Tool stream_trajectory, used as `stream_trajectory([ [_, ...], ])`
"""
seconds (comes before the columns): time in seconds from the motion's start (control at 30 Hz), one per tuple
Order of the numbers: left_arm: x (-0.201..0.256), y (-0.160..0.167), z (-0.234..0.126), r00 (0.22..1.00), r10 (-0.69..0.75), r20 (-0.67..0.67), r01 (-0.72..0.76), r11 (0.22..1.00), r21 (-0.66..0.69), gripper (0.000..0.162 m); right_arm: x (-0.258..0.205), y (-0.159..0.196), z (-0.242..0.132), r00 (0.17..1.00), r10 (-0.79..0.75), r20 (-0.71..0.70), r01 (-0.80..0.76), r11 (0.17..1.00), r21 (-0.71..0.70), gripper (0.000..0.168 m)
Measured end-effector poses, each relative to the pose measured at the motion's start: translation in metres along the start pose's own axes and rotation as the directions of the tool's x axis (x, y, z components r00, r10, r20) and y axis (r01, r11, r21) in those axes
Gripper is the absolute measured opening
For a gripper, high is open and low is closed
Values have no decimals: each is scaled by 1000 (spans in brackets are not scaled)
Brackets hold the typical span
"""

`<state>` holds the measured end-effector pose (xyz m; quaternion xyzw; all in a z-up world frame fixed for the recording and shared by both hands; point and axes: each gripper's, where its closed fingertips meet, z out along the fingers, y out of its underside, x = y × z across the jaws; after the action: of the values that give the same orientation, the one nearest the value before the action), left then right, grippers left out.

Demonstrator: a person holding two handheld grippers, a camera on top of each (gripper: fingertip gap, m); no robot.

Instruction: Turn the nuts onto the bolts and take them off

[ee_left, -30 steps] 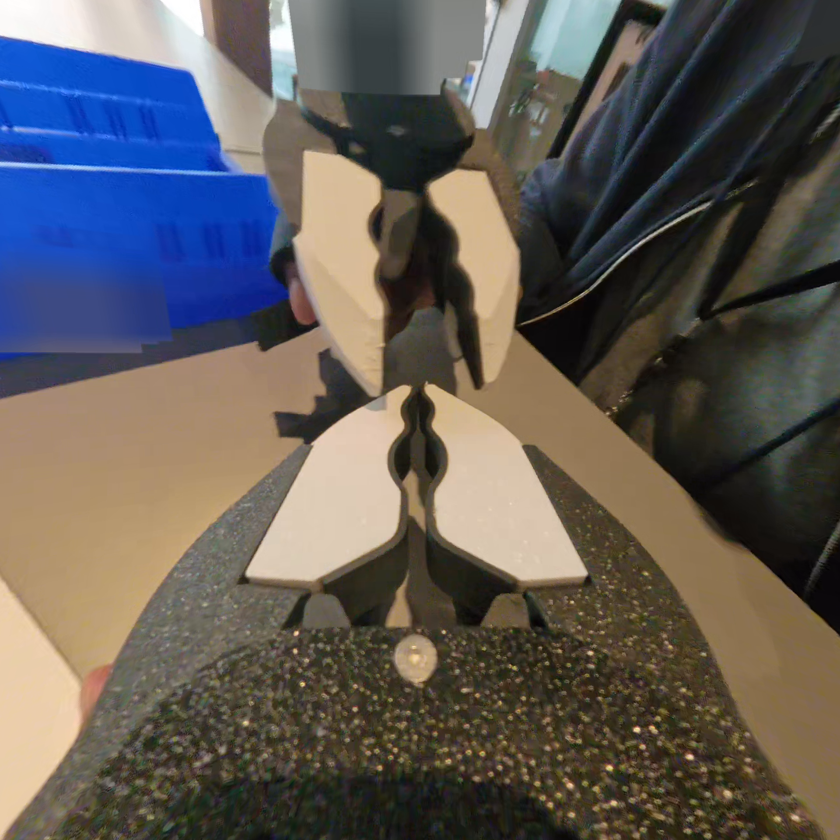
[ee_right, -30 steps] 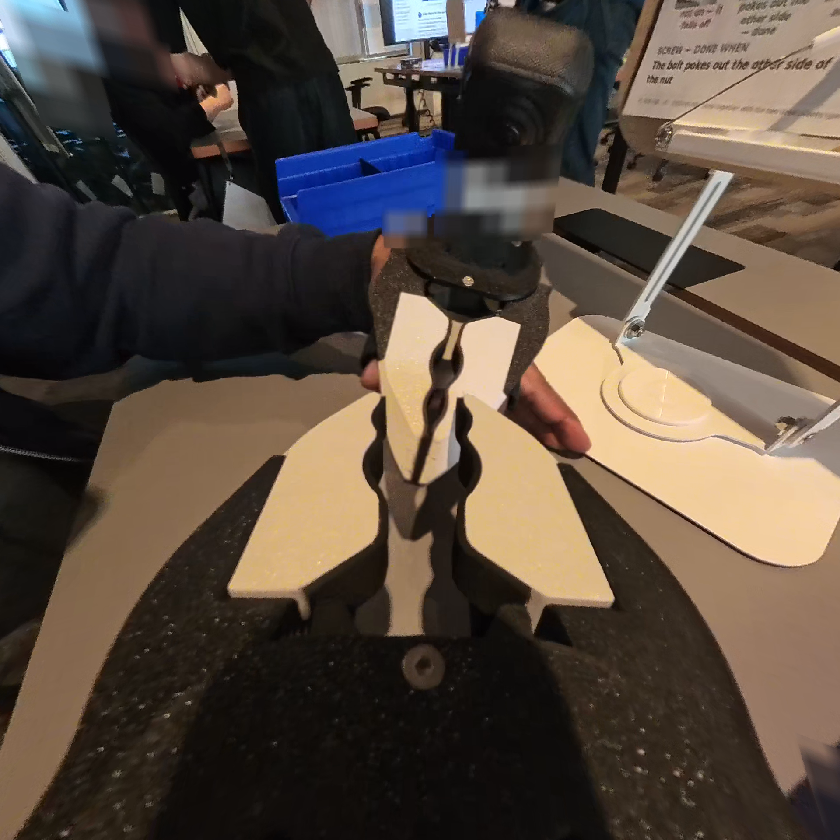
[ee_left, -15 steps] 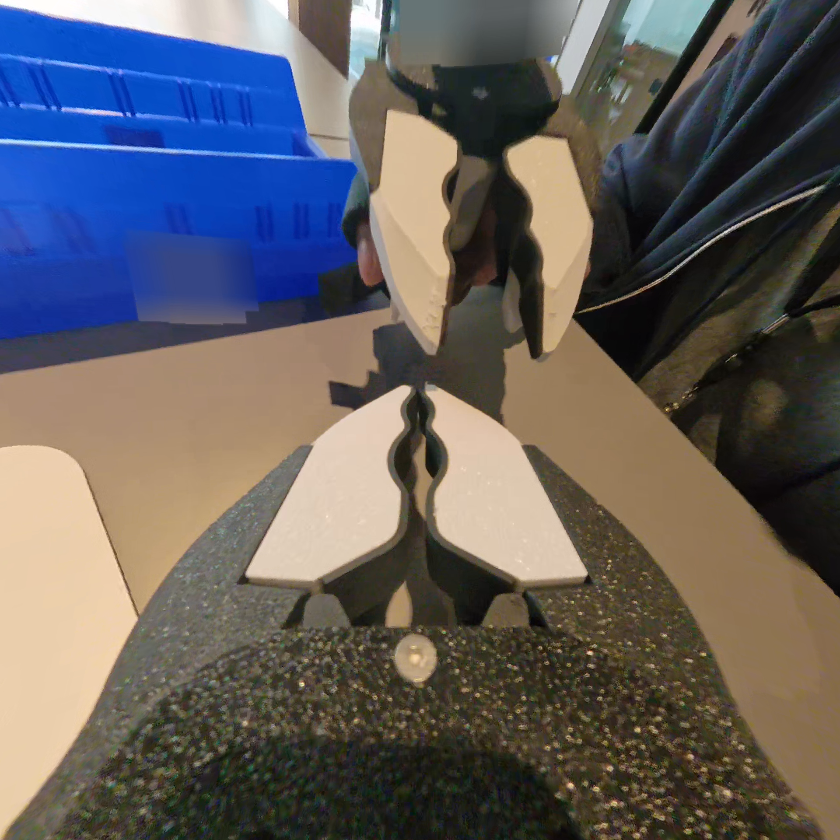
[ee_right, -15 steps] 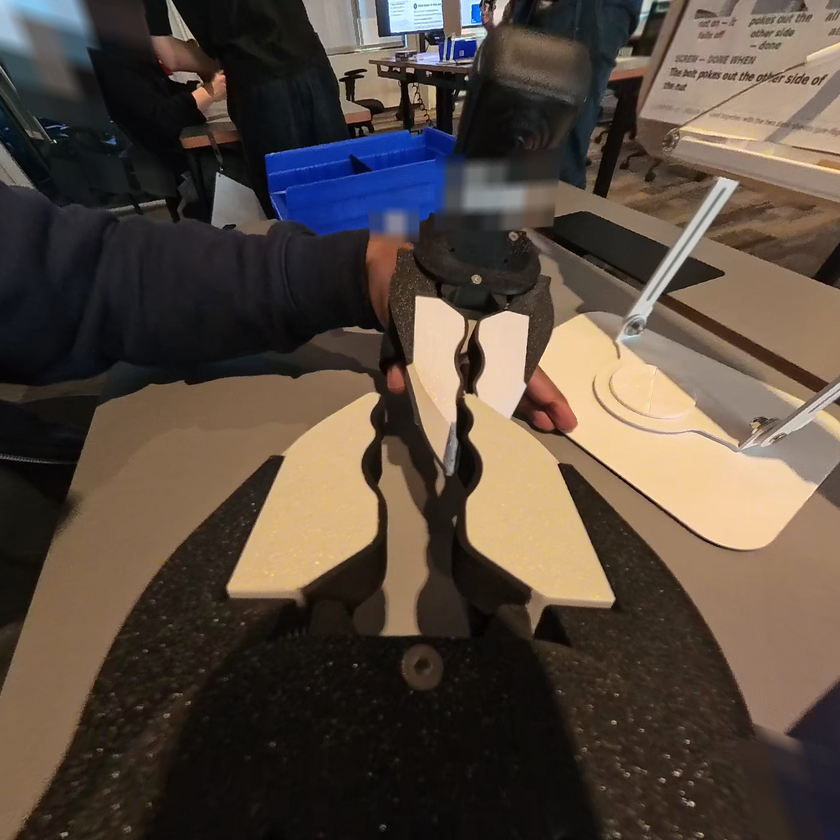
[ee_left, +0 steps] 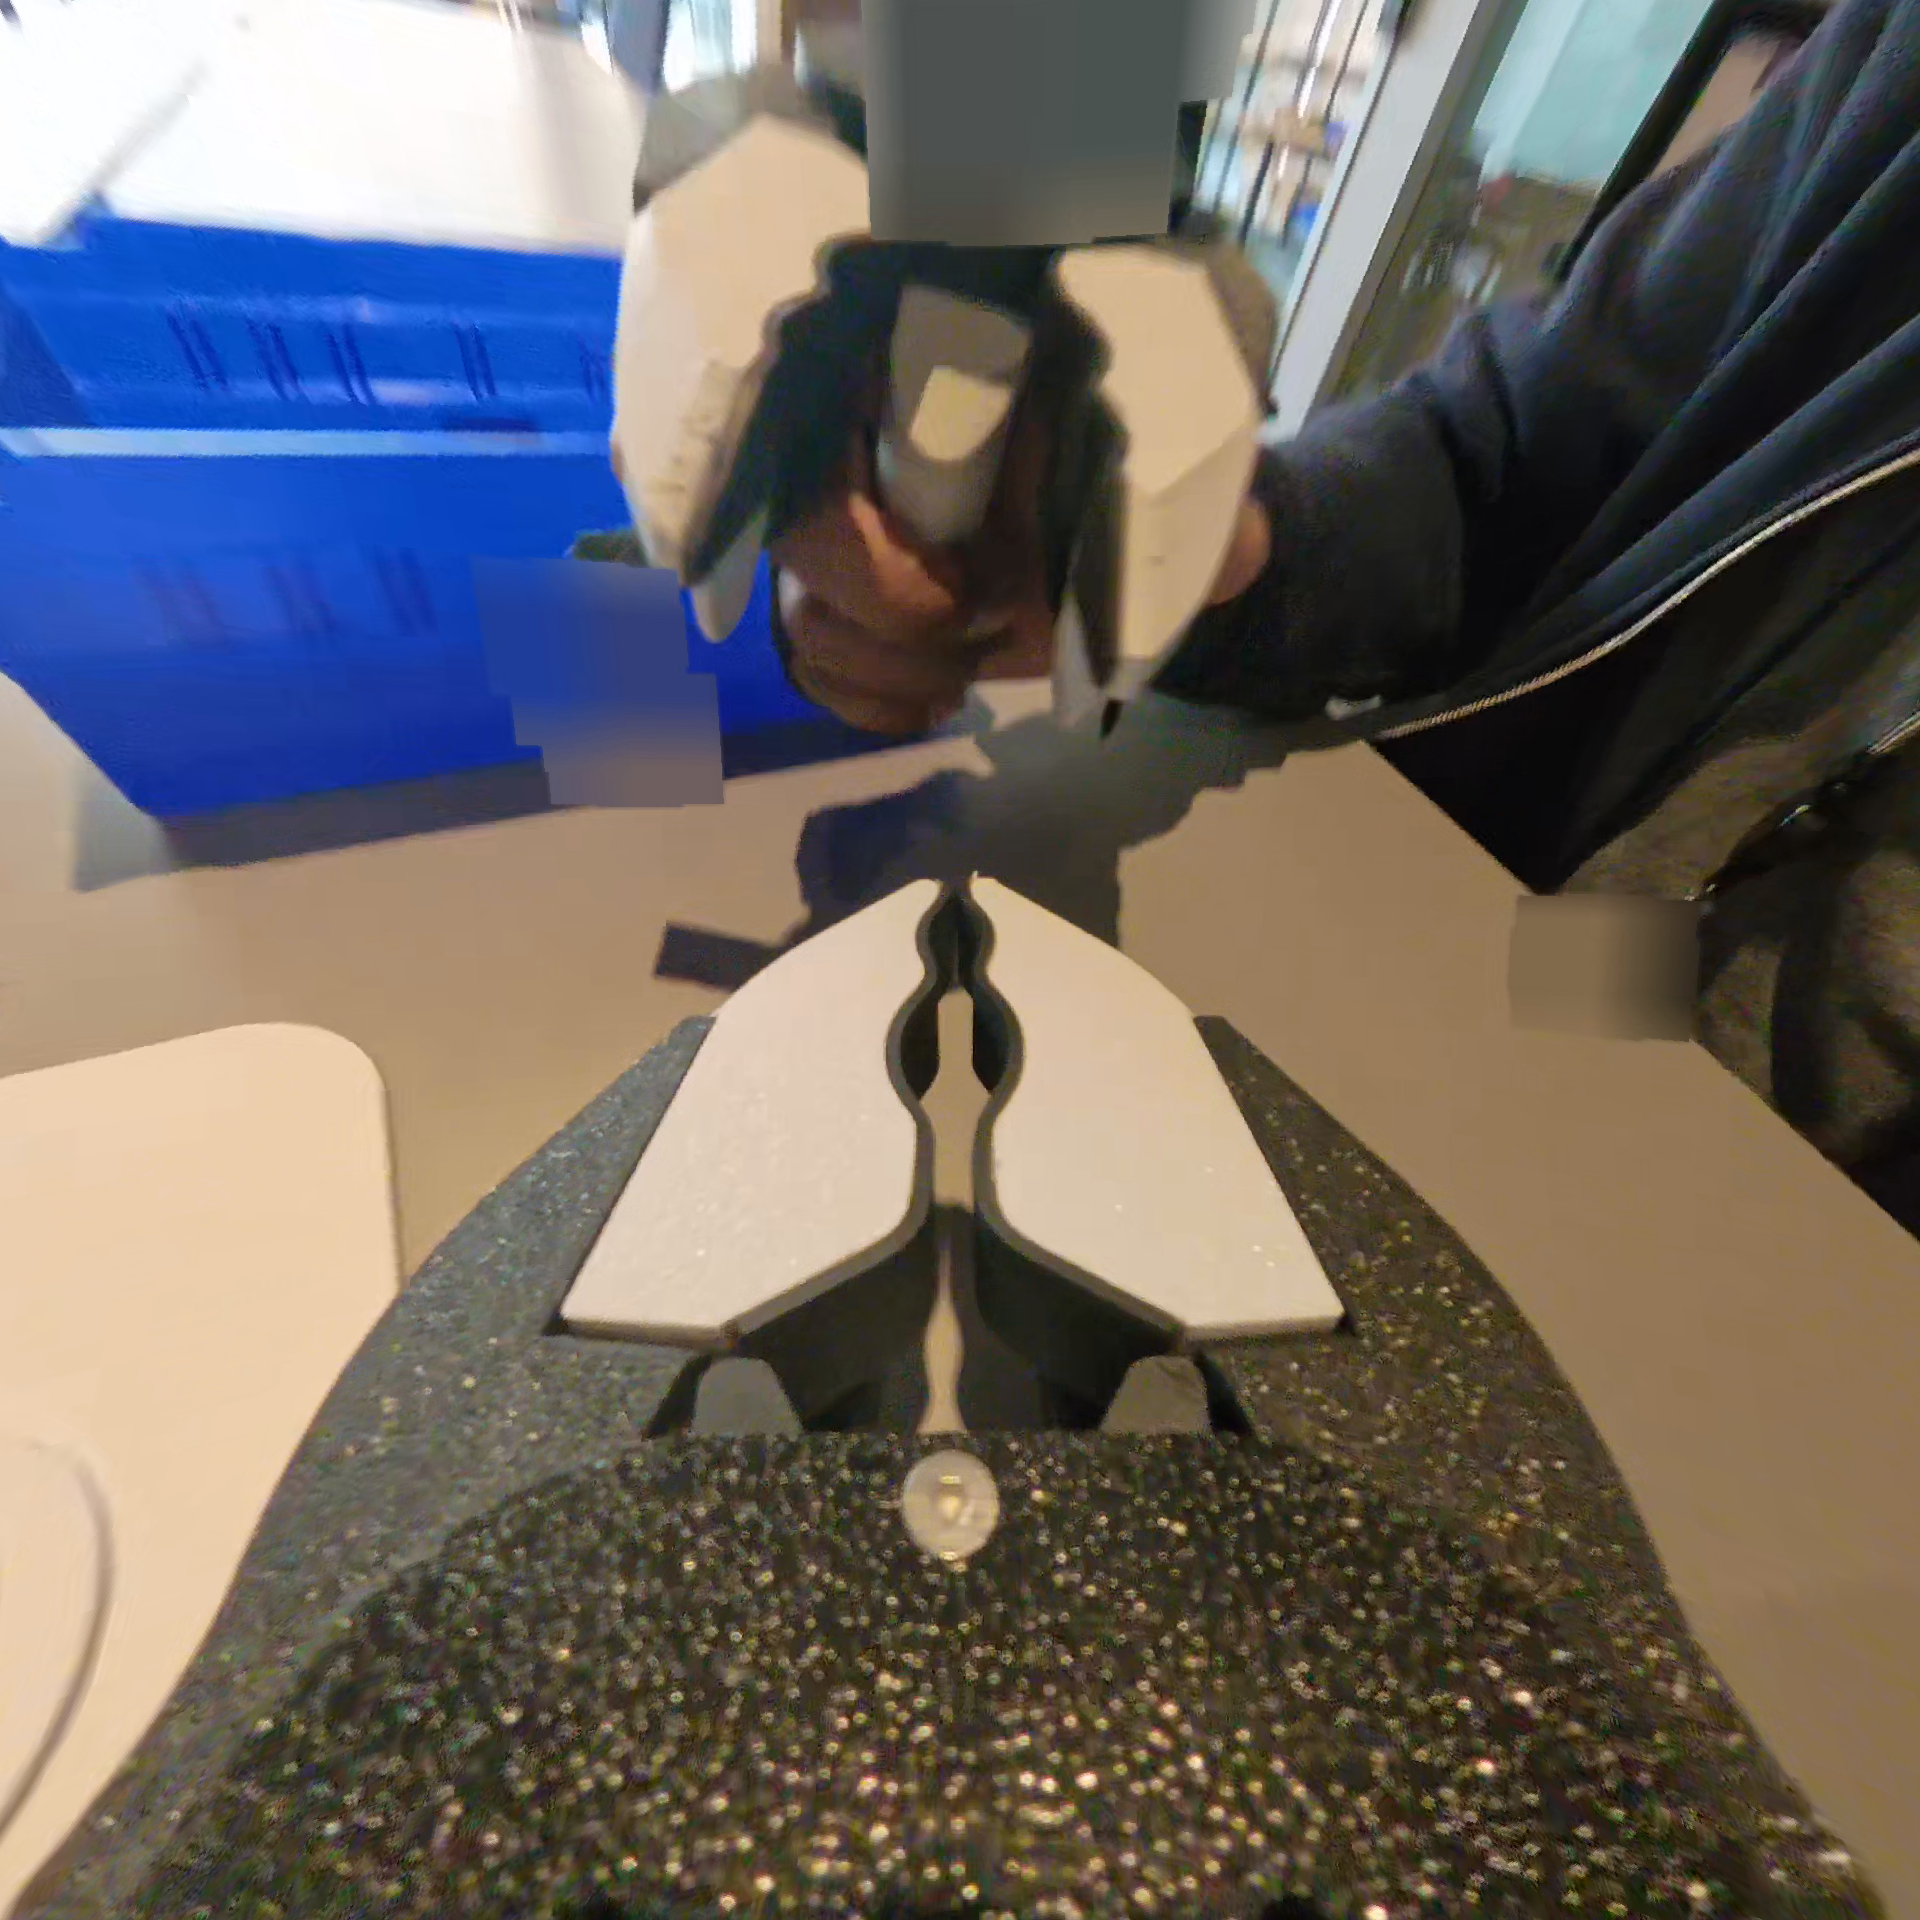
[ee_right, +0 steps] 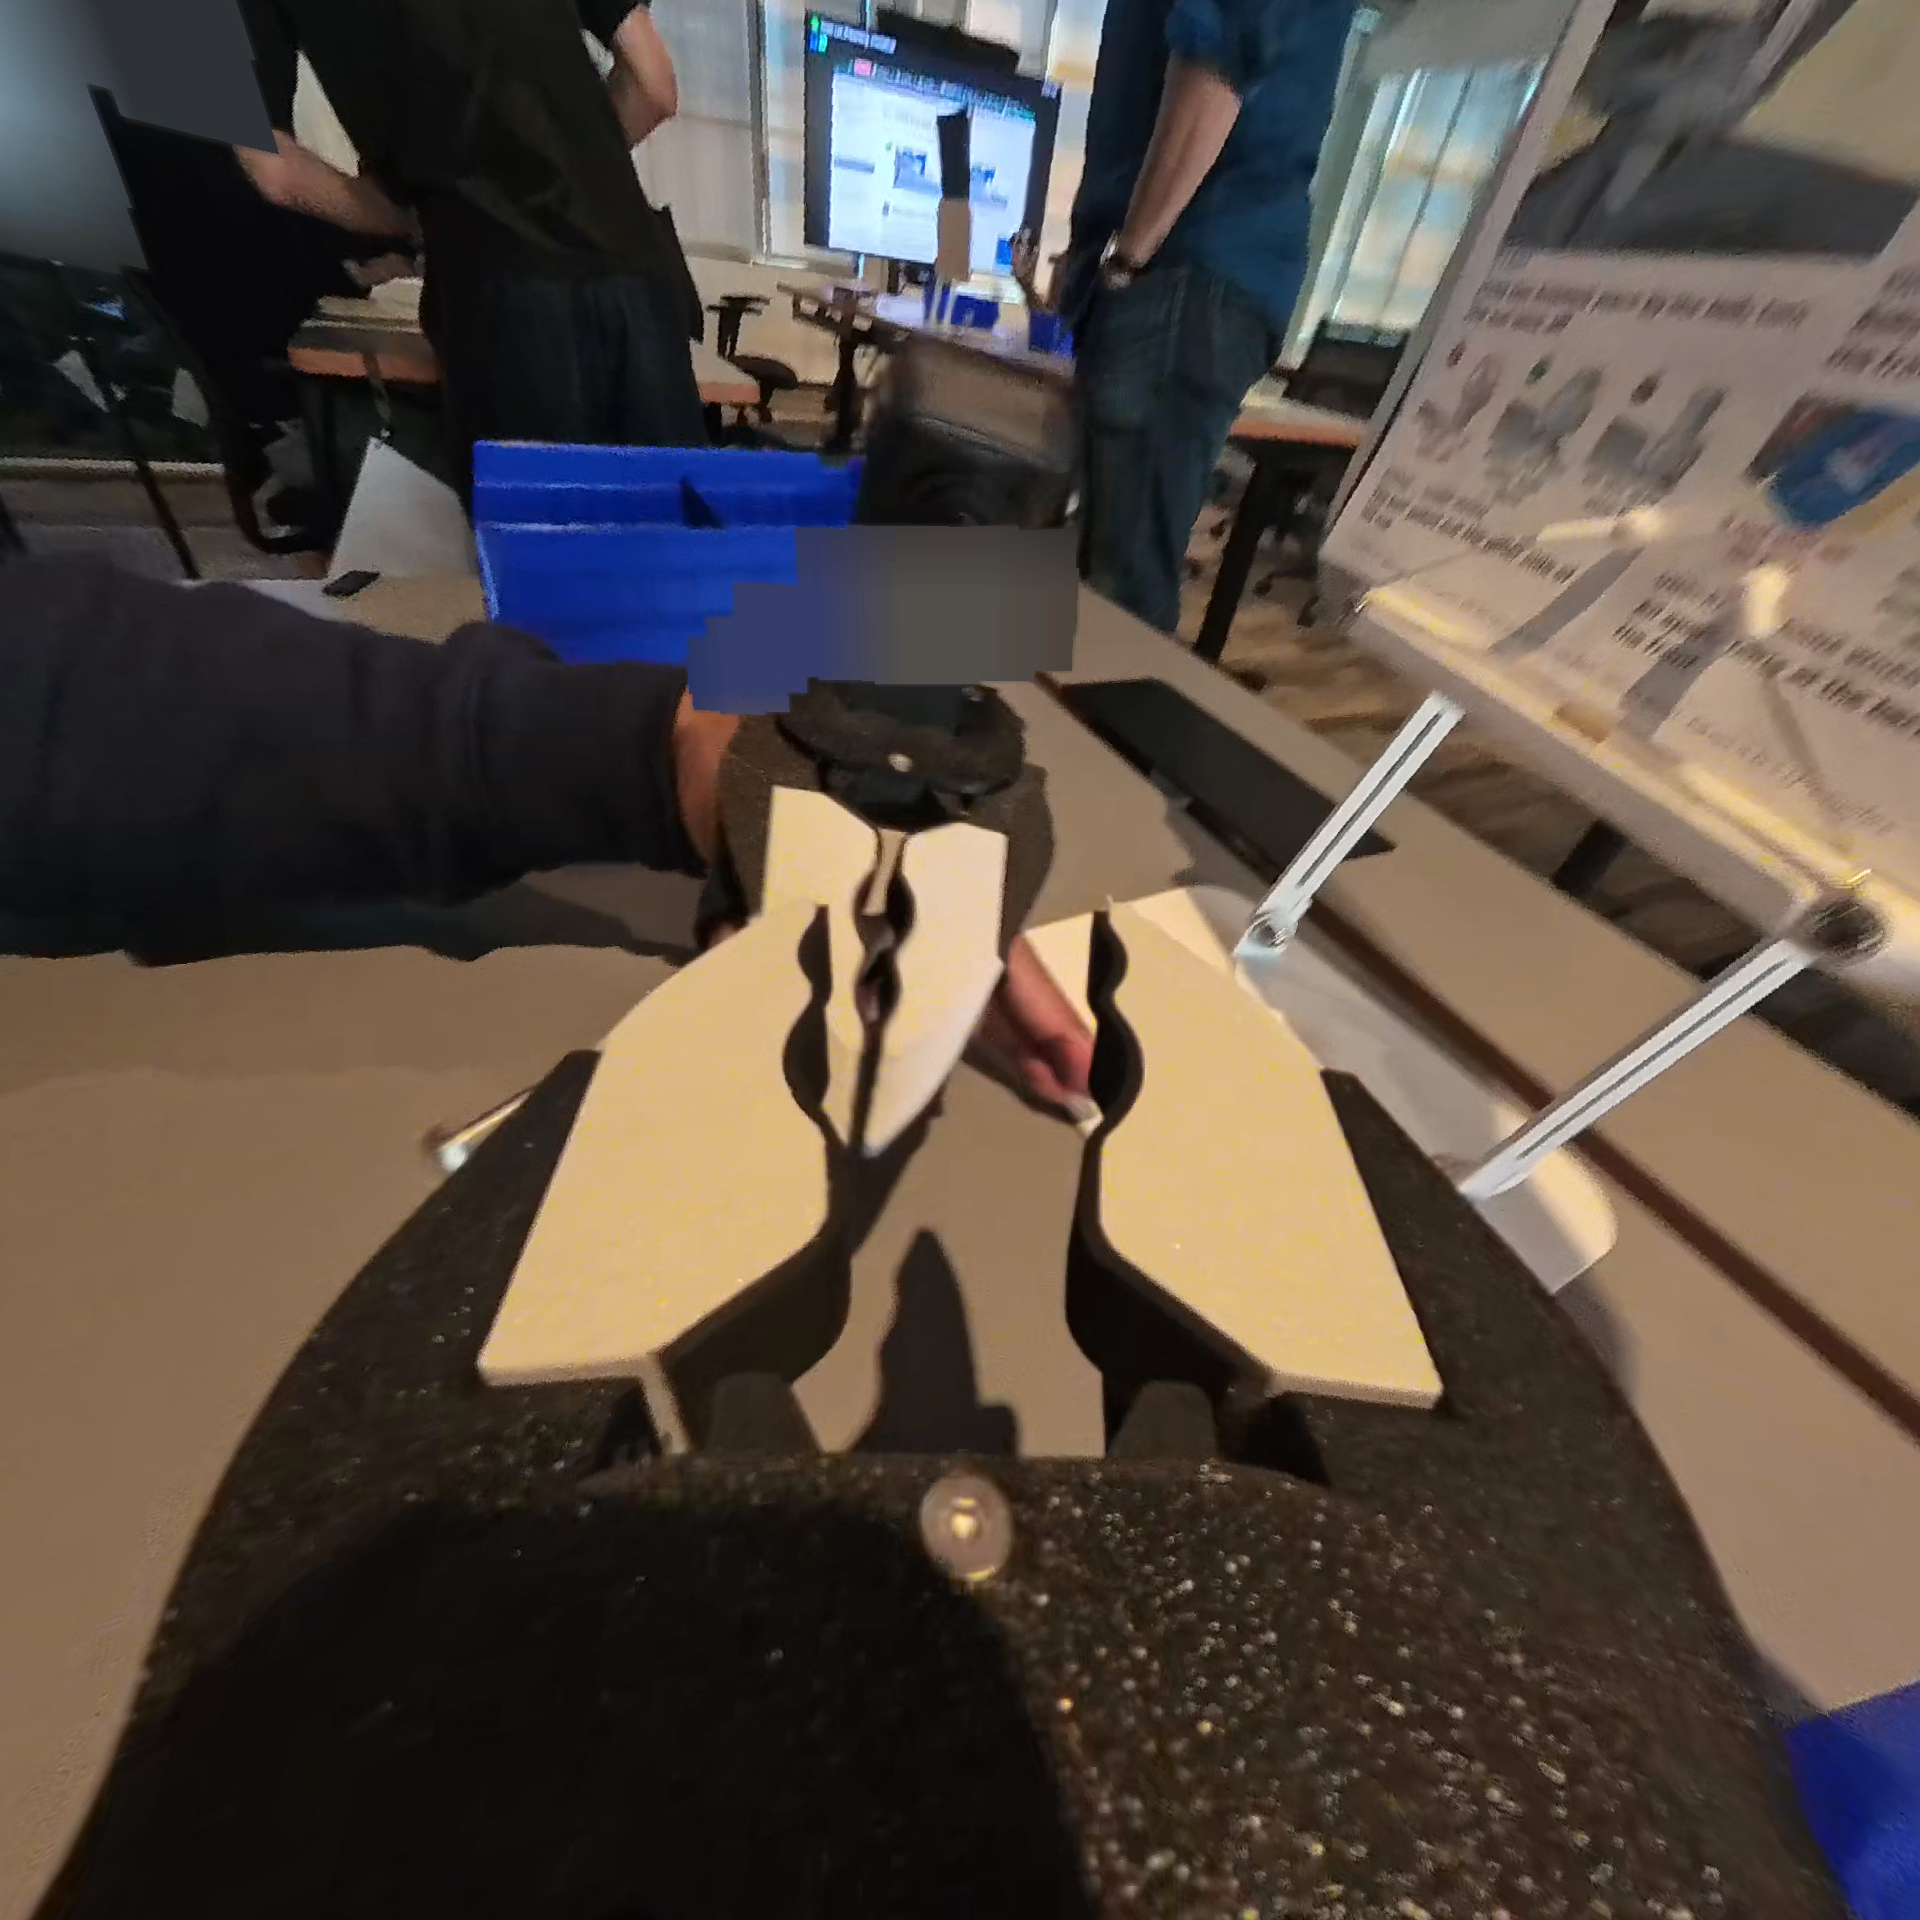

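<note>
Left tool (ee_left: 961, 896) and right tool (ee_right: 961, 920) face tip to tip above the tabletop (ee_right: 208, 1195).
A silvery bolt (ee_right: 470, 1135) lies on the tabletop at left; the left tool is pressed nearly together; the right tool is spread wide.

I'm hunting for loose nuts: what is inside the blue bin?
Only a dark divider shows above the rim of the blue bin. The bin's floor and anything lying in it are hidden by its front wall in both views.
</note>
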<state>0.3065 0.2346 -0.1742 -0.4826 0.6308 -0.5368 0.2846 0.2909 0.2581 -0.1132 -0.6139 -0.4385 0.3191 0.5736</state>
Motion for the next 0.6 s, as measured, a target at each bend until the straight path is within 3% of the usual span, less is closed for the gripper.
stream_trajectory([
  [0.2,-13,-63,-84,982,115,148,-164,913,375,0,38,-25,10,984,-143,-106,159,975,153,67],
  [0.3,-24,-78,-123,962,142,235,-244,834,495,0,54,-23,21,979,-144,-142,173,961,215,90],
  [0.37,-33,-84,-138,954,140,264,-267,796,543,9,61,-23,26,974,-150,-168,189,950,248,98],
  [0.43,-40,-88,-149,933,175,315,-329,768,550,9,72,-31,25,962,-151,-227,214,935,283,115],
  [0.53,-49,-96,-167,900,198,389,-404,713,573,9,88,-49,15,939,-148,-310,254,905,340,124],
  [0.6,-56,-95,-167,899,200,390,-403,727,556,8,98,-58,9,925,-143,-353,276,891,361,130],
])
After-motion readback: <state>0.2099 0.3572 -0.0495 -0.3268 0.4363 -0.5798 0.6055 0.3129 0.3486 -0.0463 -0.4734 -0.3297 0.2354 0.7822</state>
